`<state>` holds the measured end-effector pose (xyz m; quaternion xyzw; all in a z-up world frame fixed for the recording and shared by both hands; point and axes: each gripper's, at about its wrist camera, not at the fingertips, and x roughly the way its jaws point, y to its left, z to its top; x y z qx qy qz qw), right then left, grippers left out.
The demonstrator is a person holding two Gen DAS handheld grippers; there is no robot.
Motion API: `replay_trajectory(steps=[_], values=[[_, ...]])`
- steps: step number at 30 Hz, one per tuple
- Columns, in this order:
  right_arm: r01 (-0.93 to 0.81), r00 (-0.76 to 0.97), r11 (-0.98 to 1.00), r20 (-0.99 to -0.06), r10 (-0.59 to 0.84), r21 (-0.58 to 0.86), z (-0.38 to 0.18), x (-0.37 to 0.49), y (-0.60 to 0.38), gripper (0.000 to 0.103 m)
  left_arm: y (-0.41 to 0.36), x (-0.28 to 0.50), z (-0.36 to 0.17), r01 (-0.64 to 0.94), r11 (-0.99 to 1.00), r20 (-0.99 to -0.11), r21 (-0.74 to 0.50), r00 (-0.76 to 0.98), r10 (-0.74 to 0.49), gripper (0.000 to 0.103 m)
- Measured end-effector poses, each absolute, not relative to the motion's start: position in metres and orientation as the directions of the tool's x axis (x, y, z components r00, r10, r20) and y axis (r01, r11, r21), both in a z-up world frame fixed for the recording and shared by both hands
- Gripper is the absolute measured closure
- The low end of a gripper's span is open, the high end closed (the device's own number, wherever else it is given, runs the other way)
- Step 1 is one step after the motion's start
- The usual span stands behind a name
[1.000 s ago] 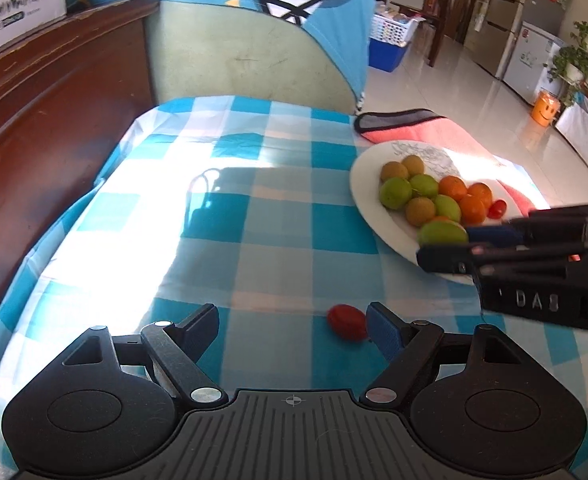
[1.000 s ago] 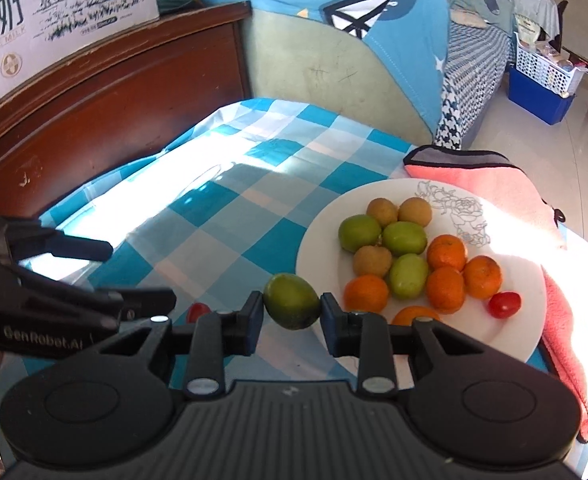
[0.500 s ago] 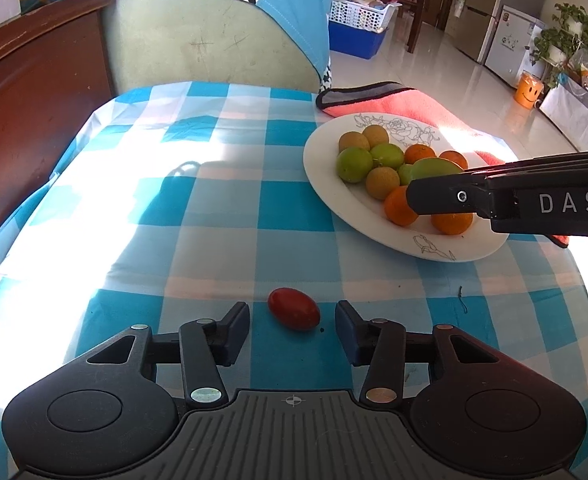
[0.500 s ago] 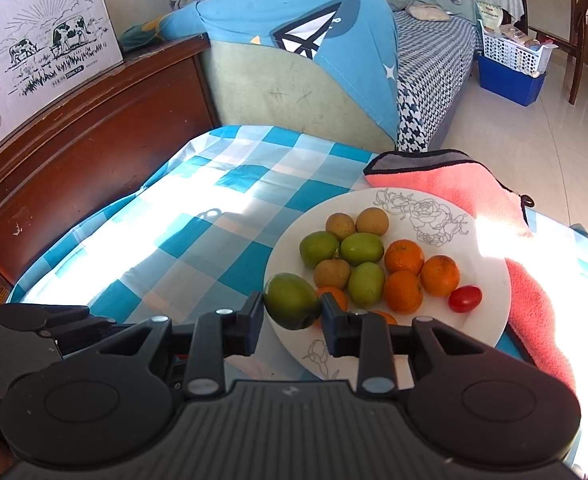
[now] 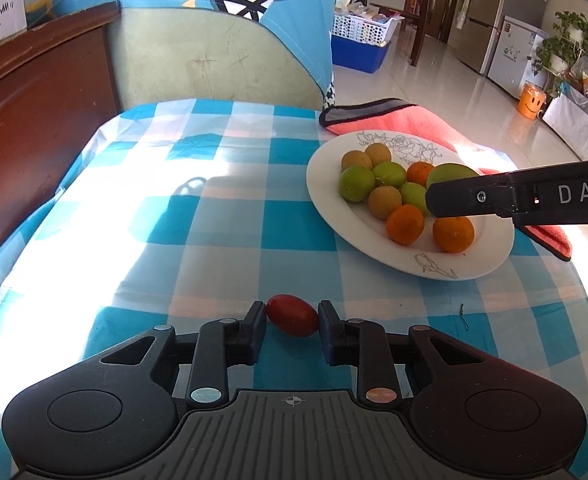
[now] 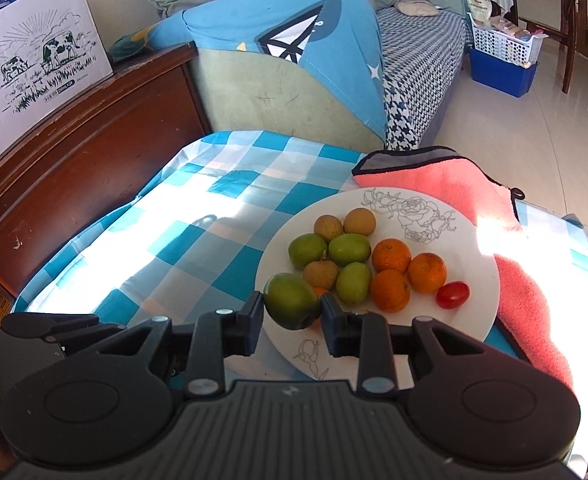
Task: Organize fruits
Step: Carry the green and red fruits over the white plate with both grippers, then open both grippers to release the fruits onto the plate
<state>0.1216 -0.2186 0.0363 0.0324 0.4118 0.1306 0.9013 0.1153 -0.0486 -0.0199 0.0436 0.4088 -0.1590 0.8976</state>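
A red cherry tomato point(image 5: 292, 315) lies on the blue checked tablecloth point(image 5: 198, 216). My left gripper point(image 5: 291, 320) has a finger on each side of it, pads at or nearly touching its ends. My right gripper point(image 6: 292, 307) is shut on a green fruit point(image 6: 292, 301) and holds it above the near left rim of the white plate point(image 6: 474, 248). The plate holds several green, brown and orange fruits and a second red tomato point(image 6: 452, 294). In the left wrist view the right gripper point(image 5: 446, 196) reaches over the plate point(image 5: 326, 200) from the right.
A pink cloth point(image 6: 446, 176) lies under and behind the plate. A green chair back with a blue cover point(image 5: 222, 56) stands at the table's far edge. A dark wooden headboard point(image 5: 34, 92) runs along the left side.
My left gripper has narrowed around the red tomato. My right gripper has carried the green fruit further over the plate.
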Motion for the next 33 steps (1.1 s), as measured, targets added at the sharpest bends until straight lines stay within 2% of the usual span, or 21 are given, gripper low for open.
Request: replay_trajectory(steps=[4,12,17,33], values=[[-0.187,0.649,0.964,-0.713,0.266,0.189,0.047,0.123,-0.23,0.072,-0.05,0.119,-0.003,0.321,0.946,-0.706,-0.037,0.662,-0.252,0.078],[-0.113,0.713,0.967,-0.659,0.239,0.228,0.072,0.127,-0.264,0.072,-0.061,0.134,0.022,0.37,0.917,-0.636,-0.149,0.674,-0.376,0.078],[-0.069,0.735,0.969,-0.644,0.211,0.239,0.079,0.129,-0.279,0.072,-0.073,0.14,0.023,0.391,0.898,-0.624,-0.199,0.657,-0.424,0.078],[0.191,0.599,0.928,-0.786,0.149,0.321,0.031,0.136,-0.313,0.072,-0.119,0.152,0.008,0.476,0.858,-0.615,-0.191,0.624,-0.483,0.078]])
